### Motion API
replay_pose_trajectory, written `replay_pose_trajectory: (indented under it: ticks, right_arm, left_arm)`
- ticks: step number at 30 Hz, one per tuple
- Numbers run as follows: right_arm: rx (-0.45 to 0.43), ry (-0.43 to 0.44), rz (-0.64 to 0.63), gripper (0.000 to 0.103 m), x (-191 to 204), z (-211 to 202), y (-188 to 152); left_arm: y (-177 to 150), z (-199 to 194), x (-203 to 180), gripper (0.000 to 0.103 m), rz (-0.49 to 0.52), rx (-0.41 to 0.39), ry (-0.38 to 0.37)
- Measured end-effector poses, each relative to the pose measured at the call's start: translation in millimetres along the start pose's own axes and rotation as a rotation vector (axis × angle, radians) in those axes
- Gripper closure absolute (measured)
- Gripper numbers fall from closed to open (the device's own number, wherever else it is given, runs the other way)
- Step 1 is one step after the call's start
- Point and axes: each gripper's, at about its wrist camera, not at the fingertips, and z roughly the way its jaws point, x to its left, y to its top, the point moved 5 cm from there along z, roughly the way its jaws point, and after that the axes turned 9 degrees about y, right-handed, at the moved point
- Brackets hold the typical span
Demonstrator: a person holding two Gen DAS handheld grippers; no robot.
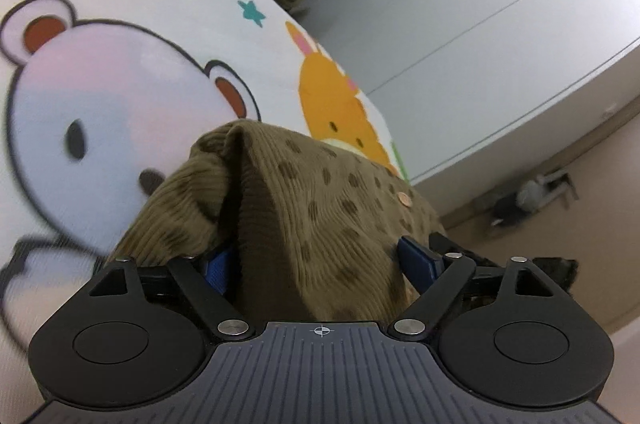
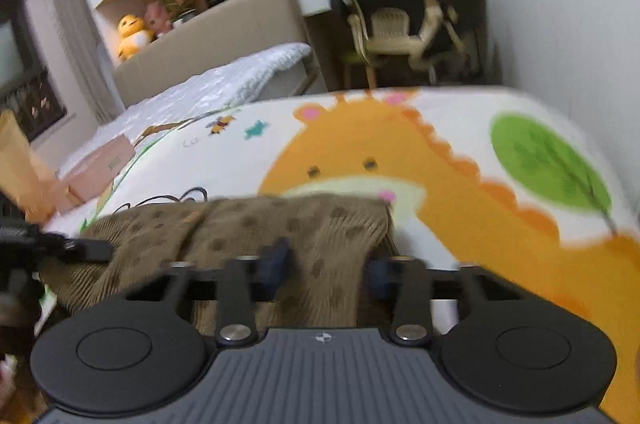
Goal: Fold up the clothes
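Garment: brown spotted knit garment lies bunched on the cartoon-print bed cover, near edge
Left claw: parted around a raised fold, pads not clearly pressing
Right claw: narrower, cloth between; grip unclear through blur
Risk: uneven hold lets one corner slip, skewing the fold
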Motion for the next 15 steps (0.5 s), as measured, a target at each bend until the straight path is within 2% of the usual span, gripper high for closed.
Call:
replay_pose_trajectory:
  ticks: [1,4,8,13,15]
  right_arm:
    - [-0.006,-0.003,-0.011,0.084,3.1,-2.0,4.1]
    - [-0.026,0.024,-0.030,0.089,13.8,-21.6,10.6]
    - [-0.035,0.053,-0.061,0.090,31.6,-60.5,1.2]
    - [-0.008,0.108,-0.018,0.089,41.0,-106.7,-37.4]
    - [0.036,0.121,0.035,0.089,35.8,-112.5,-62.4]
  left_arm:
    - [5.5,1.2,-2.4,0.058,0.013,-0.005,0.004]
    - [22.0,0.8,-10.5,0.071,0.052,-0.026,0.019]
    - [23.4,-27.5,-32.2,0.074,0.131,-0.055,0.021]
    - [-32.2,-73.9,-52.4,0.074,0.222,-0.011,0.008]
    - [-59.8,-86.4,-55.0,0.073,0.244,0.026,0.006]
